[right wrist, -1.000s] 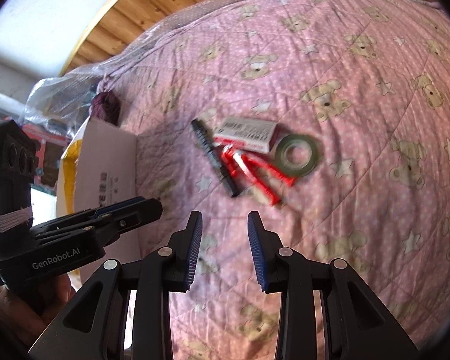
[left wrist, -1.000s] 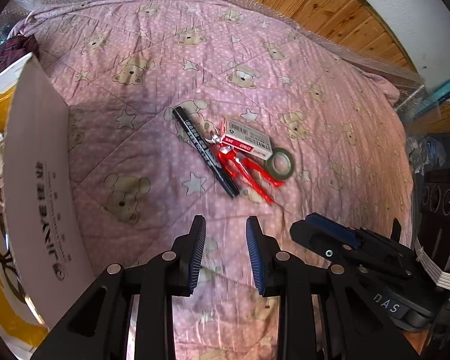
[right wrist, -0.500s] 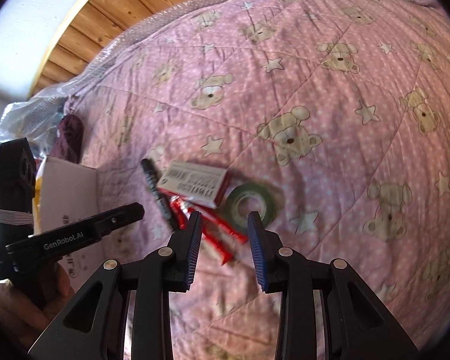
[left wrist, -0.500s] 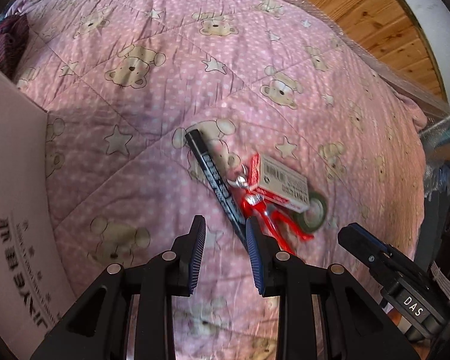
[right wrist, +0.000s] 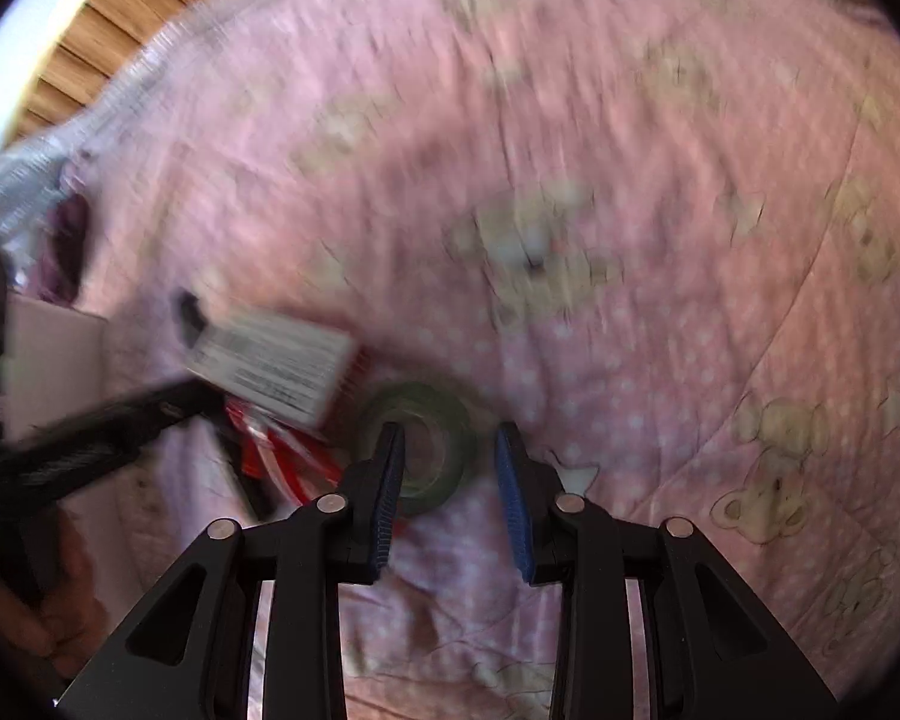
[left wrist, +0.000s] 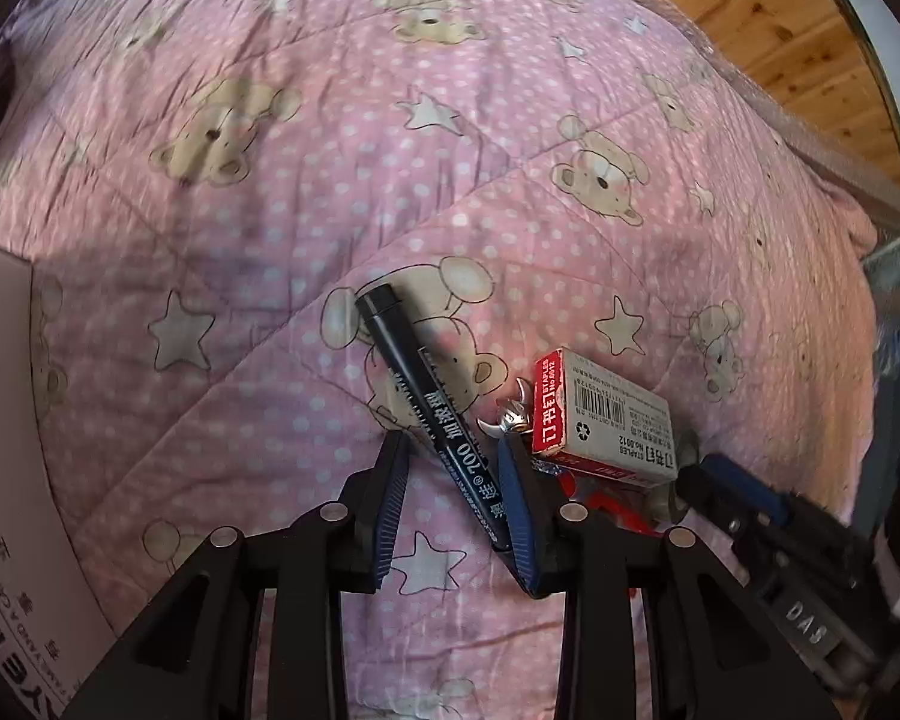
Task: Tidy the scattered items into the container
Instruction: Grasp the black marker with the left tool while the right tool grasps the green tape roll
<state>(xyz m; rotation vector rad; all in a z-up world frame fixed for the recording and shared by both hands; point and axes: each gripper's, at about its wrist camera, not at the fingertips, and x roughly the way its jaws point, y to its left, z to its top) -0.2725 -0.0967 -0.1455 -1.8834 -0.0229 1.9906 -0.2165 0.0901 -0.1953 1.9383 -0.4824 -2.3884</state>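
Left tongs (left wrist: 453, 450) astride black marker (left wrist: 429, 414).

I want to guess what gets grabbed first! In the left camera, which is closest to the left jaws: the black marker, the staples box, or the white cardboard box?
1. Black marker: lying between the open jaws.
2. Staples box: just right.
3. White cardboard box: far left edge.

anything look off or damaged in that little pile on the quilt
Nothing looks damaged. The black marker, staple box, red-handled tool and green tape roll just lie heaped askew on the pink quilt. The right wrist view is motion-blurred.
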